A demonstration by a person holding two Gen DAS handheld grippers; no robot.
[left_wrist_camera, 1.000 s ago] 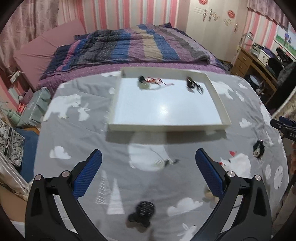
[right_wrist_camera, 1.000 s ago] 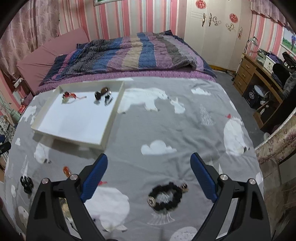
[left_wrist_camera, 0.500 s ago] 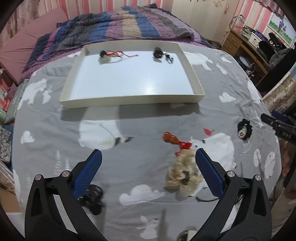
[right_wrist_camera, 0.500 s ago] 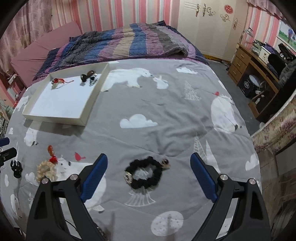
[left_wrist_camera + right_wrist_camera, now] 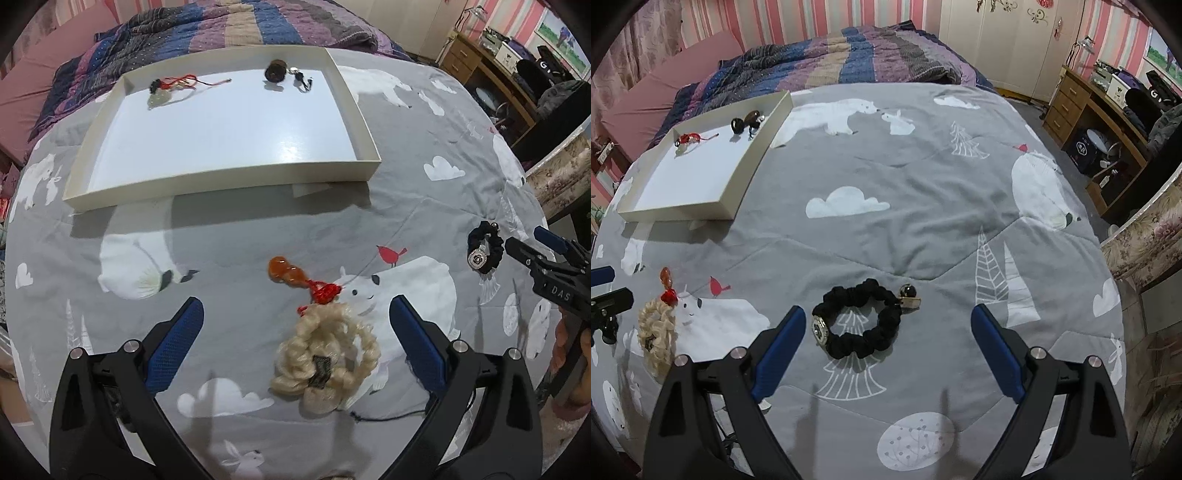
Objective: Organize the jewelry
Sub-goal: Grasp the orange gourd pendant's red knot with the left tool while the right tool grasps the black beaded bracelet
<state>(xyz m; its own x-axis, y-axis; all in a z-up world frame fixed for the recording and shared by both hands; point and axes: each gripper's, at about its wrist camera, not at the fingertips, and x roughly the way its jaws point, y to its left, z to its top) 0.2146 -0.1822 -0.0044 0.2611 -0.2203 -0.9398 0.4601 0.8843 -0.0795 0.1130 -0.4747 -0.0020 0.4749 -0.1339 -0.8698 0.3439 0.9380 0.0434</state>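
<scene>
A bed covered by a grey quilt (image 5: 905,177) printed with polar bears and clouds holds loose jewelry and hair accessories, with a shallow white tray (image 5: 221,182) lying toward the far left side. In the tray's far end rest a red-corded pendant (image 5: 166,86) and a few small dark pieces (image 5: 286,72); most of the tray floor is bare. Still on the quilt are a cream scrunchie (image 5: 325,363) with a red-knotted amber charm (image 5: 291,275) touching its far edge, and, well to the right, a black scrunchie (image 5: 860,325) with a metal ornament and a small dark bead. Risks, as a judgement: the soft quilt could bunch up into a closing grip, the cream scrunchie's red cord and charm could drag along or snag, and the black scrunchie's dangling bead could catch and let it slip out on the way to the tray. The left hand-held gripper (image 5: 295,343) points steeply down with its blue pads spread wide, the cream scrunchie lying between and just below them, untouched as far as can be seen. The right hand-held gripper (image 5: 888,341) is likewise spread wide and empty, with the black scrunchie lying between its fingertips toward the left pad.
</scene>
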